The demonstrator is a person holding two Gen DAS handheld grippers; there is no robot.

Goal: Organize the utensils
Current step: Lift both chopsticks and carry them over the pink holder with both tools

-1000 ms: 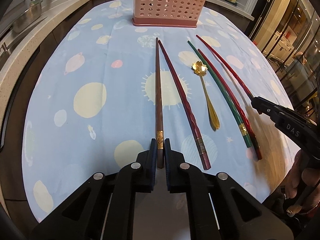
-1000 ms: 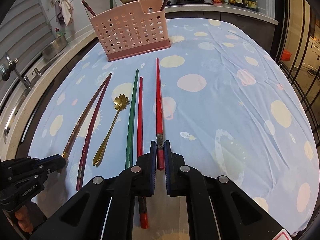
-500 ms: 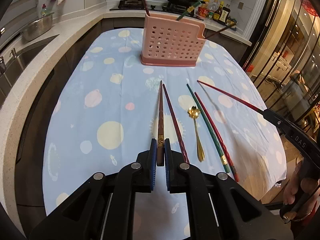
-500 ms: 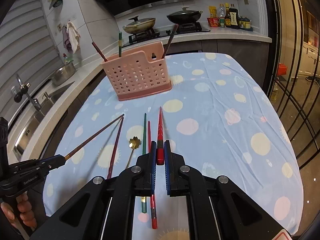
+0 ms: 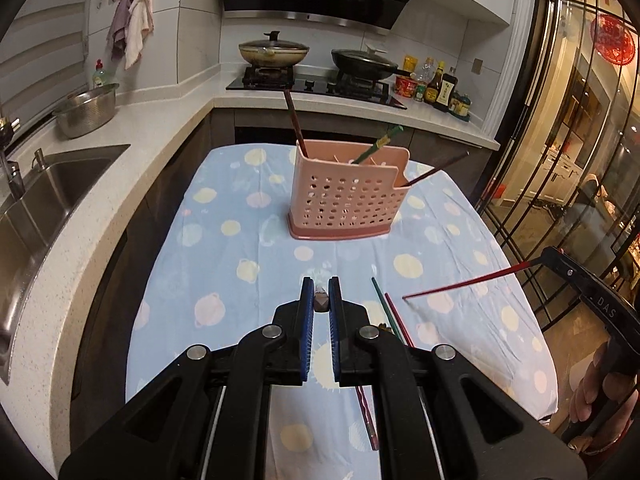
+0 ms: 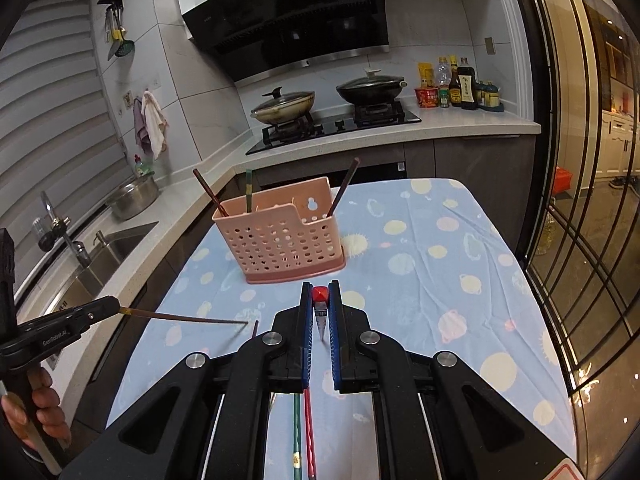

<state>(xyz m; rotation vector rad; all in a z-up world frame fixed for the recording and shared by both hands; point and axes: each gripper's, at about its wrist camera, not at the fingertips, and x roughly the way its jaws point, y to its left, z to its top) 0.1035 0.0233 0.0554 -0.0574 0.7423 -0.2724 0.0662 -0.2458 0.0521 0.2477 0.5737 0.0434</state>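
Note:
A pink perforated utensil holder (image 5: pixel 347 196) stands at the far end of the table with three chopsticks in it; it also shows in the right wrist view (image 6: pixel 280 236). My left gripper (image 5: pixel 321 300) is shut on a brown chopstick (image 5: pixel 321 303), held in the air; its shaft shows in the right wrist view (image 6: pixel 188 318). My right gripper (image 6: pixel 320 300) is shut on a red chopstick (image 6: pixel 320 295), also lifted; its shaft shows in the left wrist view (image 5: pixel 464 283). A green chopstick (image 5: pixel 385 309), a red one (image 5: pixel 398 317) and a dark red one (image 5: pixel 367 416) lie on the cloth.
The table wears a blue cloth with planet prints (image 5: pixel 224 264). A sink (image 5: pixel 44 192) and counter run along the left. A stove with two pans (image 5: pixel 276 50) stands behind the table. Glass doors (image 5: pixel 580 140) are on the right.
Both grippers have lifted their chopsticks off the cloth and tilted up, so the views now look level toward the holder and kitchen.

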